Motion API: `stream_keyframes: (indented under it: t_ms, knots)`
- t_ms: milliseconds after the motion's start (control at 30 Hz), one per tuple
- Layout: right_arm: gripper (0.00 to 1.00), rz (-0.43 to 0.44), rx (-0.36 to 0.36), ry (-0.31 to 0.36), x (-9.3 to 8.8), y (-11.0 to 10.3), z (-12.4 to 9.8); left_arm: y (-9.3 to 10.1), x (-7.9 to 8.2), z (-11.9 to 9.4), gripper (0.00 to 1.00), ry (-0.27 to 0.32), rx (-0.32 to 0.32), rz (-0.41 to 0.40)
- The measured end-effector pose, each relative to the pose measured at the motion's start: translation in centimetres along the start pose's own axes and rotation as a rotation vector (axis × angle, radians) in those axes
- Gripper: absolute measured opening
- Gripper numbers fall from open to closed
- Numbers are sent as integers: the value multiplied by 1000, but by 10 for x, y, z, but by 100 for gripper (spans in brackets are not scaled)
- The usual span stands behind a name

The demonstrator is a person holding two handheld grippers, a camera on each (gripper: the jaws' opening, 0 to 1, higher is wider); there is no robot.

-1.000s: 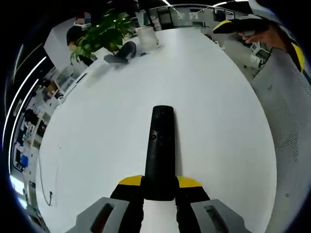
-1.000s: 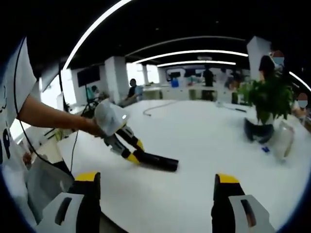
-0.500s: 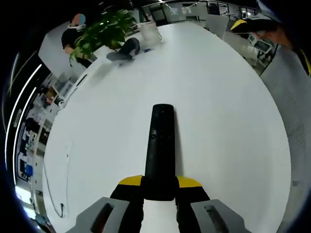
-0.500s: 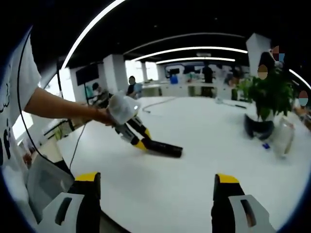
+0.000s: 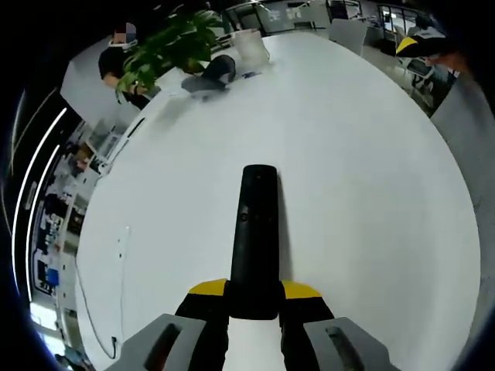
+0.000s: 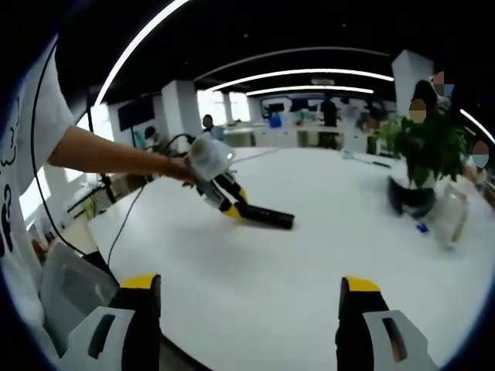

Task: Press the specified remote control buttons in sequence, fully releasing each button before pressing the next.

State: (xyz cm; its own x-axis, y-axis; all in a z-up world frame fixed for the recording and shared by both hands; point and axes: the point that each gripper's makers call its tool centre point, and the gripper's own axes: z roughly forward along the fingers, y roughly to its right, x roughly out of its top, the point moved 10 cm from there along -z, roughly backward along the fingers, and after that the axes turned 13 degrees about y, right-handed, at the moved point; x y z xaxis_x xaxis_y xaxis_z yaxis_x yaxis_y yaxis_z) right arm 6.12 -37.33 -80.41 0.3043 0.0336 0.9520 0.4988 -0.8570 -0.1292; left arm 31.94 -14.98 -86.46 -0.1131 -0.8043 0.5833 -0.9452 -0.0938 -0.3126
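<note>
We are holding the black remote control in the left tool, whose yellow-tipped jaws are closing on the near end of the remote from both sides, so the left tool is clamped on it. The remote is pointing straight away from the left tool over the white table, with a small round button showing on its upper face toward the far end; we cannot tell from the left gripper view whether its underside is touching the table or sitting just above it. In the right gripper view the same remote is lying low and nearly flat at the table surface, near the middle of the table, with the left tool gripping the end nearer the person, and a bare forearm is reaching in to it. The right tool is standing wide open with nothing between its jaws, well apart from the remote and on the near side of the table from it. Beyond the remote, at the far edge of the table, a potted plant is standing, with a clear plastic container just beside it; the plant is also appearing in the left gripper view, far past the remote's tip. A thin cable is trailing along the table edge, well apart from the remote.
</note>
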Motion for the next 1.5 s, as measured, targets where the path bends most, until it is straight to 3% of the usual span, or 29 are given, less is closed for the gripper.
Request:
stream_keyframes:
  t_ms: [333,633,1033,1100,1167,1200,1233,1367,1500]
  knots:
    - [94,8,-10,-20,-2,2,1,-22,-10,12,23,-45,-10,27]
    - [93,16,-18,-39,-4,3,2,-37,-12,18,23,-36,-16,15]
    - [93,9,-7,-52,-6,1,3,-40,-10,23,24,-46,-68,24]
    - [92,7,-7,-52,-6,1,2,-40,-10,23,24,-43,-62,17]
    - [92,7,-6,-54,-6,1,2,-43,-10,24,26,-2,45,15]
    - [92,5,-7,-53,-6,1,2,-41,-7,25,26,18,15,57]
    - [92,2,-6,-52,-6,0,1,-38,-8,26,24,-8,9,56]
    - [92,-1,-6,-50,-6,0,1,-33,-4,30,19,-18,49,78]
    - [92,1,-12,-43,-5,1,1,-37,-4,29,23,-38,112,-10]
